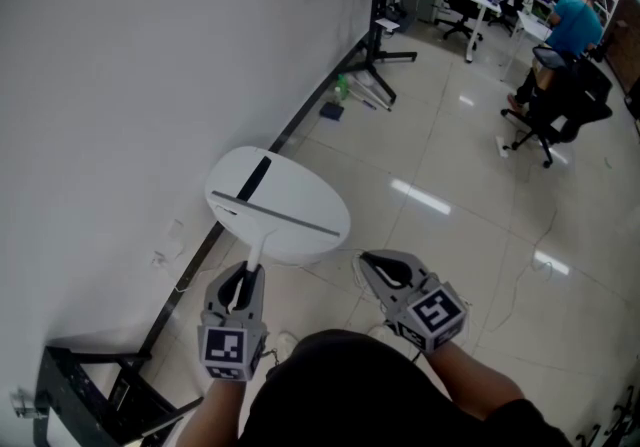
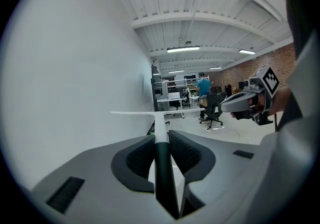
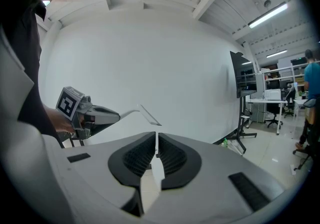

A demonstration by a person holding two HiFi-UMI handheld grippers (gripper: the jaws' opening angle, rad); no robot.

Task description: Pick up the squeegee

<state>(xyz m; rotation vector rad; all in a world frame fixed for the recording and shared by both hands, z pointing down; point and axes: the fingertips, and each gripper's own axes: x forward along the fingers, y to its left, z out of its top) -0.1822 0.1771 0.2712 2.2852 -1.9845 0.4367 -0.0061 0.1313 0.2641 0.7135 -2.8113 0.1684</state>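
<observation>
Head view: the left hand-held gripper (image 1: 243, 282) is clamped on the handle of the squeegee (image 1: 275, 212). The squeegee's long blade lies crosswise over a round white tabletop (image 1: 305, 185) that stands by the wall (image 1: 120, 65). Whether the blade touches the tabletop or hangs just above it is hard to tell from this angle. A black strip (image 1: 256, 178) lies on the tabletop beyond the blade. The right hand-held gripper (image 1: 368, 263) is just beside the tabletop's near edge, apart from the squeegee. Far off, a person (image 1: 574, 23) sits on a chair.

Left gripper view: both jaws press on the dark grip of the handle. The white shaft runs forward to the T-shaped blade, which is level. The right hand-held gripper shows at the right.

Right gripper view: the jaws stand together with only a thin slit between them and nothing held. The left hand-held gripper and the squeegee show at the left, against the wall.
</observation>
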